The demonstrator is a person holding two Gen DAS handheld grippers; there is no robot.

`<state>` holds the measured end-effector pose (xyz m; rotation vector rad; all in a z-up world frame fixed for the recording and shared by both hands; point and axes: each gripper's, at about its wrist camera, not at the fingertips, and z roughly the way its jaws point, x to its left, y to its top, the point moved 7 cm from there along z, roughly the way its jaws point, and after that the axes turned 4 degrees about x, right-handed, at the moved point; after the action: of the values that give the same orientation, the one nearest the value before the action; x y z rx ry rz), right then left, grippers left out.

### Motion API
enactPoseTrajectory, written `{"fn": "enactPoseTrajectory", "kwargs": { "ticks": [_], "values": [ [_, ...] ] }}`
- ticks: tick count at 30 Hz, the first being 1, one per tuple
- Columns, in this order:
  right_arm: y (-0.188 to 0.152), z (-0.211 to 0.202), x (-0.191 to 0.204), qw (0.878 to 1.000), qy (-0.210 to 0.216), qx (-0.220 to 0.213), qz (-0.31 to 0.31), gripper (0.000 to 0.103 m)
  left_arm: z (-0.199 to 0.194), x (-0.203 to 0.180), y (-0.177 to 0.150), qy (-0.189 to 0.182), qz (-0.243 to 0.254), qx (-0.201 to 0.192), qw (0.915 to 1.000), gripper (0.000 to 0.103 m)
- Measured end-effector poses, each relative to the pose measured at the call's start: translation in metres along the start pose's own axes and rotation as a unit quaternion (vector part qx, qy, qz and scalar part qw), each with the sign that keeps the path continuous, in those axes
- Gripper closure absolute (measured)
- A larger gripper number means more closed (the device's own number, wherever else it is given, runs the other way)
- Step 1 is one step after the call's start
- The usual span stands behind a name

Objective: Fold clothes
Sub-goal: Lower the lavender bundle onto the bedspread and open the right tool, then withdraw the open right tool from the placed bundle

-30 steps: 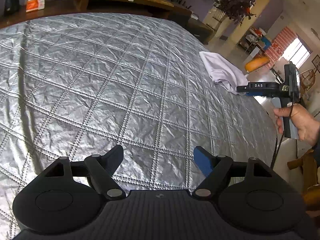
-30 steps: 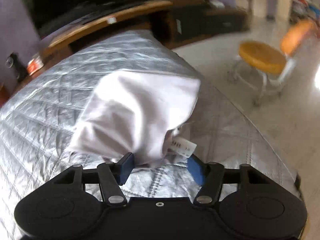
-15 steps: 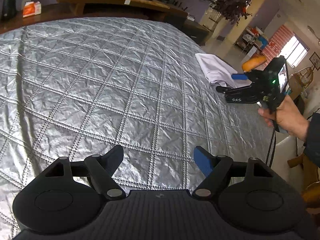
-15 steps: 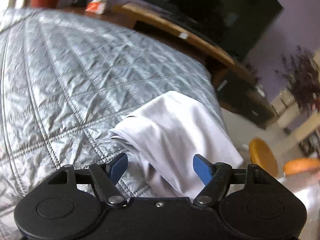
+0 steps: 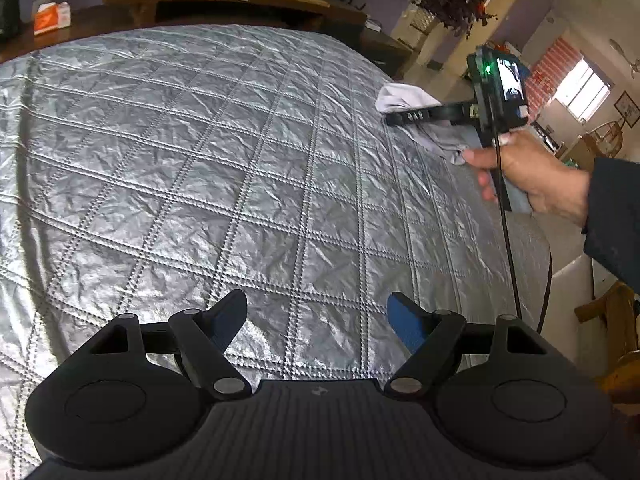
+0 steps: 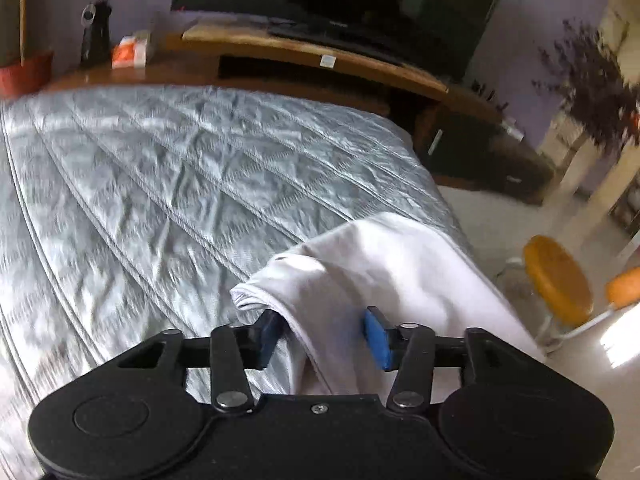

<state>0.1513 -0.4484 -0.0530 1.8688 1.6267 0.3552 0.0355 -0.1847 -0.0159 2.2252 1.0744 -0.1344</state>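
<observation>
Bed (image 5: 224, 152) covered by a silver quilted spread, crinkled, diamond stitching — one pale folded garment (image 6: 384, 272) lies on it near the right edge.

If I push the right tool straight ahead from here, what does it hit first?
The white garment. Its folded edge already lies between the right tool's open fingers, bunched on the silver quilt. Beyond it the bedcover continues; exact depth is unclear.
</observation>
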Motion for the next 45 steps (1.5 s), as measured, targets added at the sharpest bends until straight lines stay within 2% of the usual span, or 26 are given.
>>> {"fn": "enactPoseTrajectory", "kwargs": {
  "ticks": [1,7,15,17,22,24,27,30,32,33,36,37,39,41,43,45],
  "values": [
    [-0.002,-0.004,0.0,1.0,0.013,-0.003,0.003,0.037,0.0,0.0,0.0,0.001,0.002,0.0,1.0,0.021],
    [-0.026,-0.016,-0.033,1.0,-0.012,0.001,0.016,0.037,-0.002,0.006,-0.001,0.004,-0.005,-0.005,1.0,0.021],
    [-0.057,-0.031,-0.075,0.998,-0.042,0.007,0.035,0.04,-0.013,0.016,-0.011,-0.003,-0.038,-0.017,0.9991,0.021],
    [-0.056,-0.025,-0.067,0.998,-0.015,0.009,0.054,0.045,-0.017,0.018,-0.014,-0.001,-0.042,-0.022,0.9989,0.021],
    [-0.044,-0.018,-0.036,0.997,0.033,0.007,0.074,0.043,-0.027,0.024,-0.023,0.007,-0.053,-0.035,0.998,0.021],
    [-0.042,-0.028,-0.036,0.996,0.031,-0.002,0.083,0.045,-0.031,0.026,-0.027,0.01,-0.057,-0.04,0.9975,0.021],
    [-0.051,-0.037,-0.053,0.995,0.01,-0.01,0.096,0.039,-0.037,0.03,-0.033,0.016,-0.064,-0.046,0.9968,0.021],
    [-0.07,-0.028,-0.081,0.99,-0.004,0.01,0.137,0.034,-0.043,0.035,-0.037,0.021,-0.07,-0.05,0.9961,0.021],
    [-0.079,-0.027,-0.099,0.979,0.014,0.004,0.203,0.029,-0.047,0.035,-0.038,0.021,-0.072,-0.052,0.9958,0.021],
    [-0.083,-0.028,-0.108,0.968,0.038,-0.005,0.247,0.029,-0.047,0.035,-0.037,0.02,-0.072,-0.054,0.9957,0.021],
    [-0.096,-0.029,-0.131,0.928,0.086,-0.03,0.361,0.028,-0.05,0.032,-0.035,0.016,-0.065,-0.059,0.996,0.021],
    [-0.099,-0.032,-0.14,0.911,0.103,-0.05,0.397,0.028,-0.051,0.031,-0.034,0.015,-0.062,-0.061,0.9961,0.021],
    [-0.103,-0.038,-0.156,0.884,0.1,-0.084,0.45,0.028,-0.052,0.03,-0.035,0.015,-0.059,-0.061,0.9962,0.021],
    [-0.102,-0.033,-0.16,0.891,0.081,-0.073,0.441,0.028,-0.051,0.031,-0.037,0.016,-0.061,-0.058,0.9963,0.021],
    [-0.095,-0.023,-0.152,0.932,0.031,-0.025,0.36,0.029,-0.05,0.032,-0.038,0.017,-0.064,-0.056,0.9962,0.021],
    [-0.089,-0.018,-0.138,0.962,-0.009,0.005,0.274,0.029,-0.051,0.031,-0.036,0.015,-0.066,-0.059,0.996,0.021]
  ]
}}
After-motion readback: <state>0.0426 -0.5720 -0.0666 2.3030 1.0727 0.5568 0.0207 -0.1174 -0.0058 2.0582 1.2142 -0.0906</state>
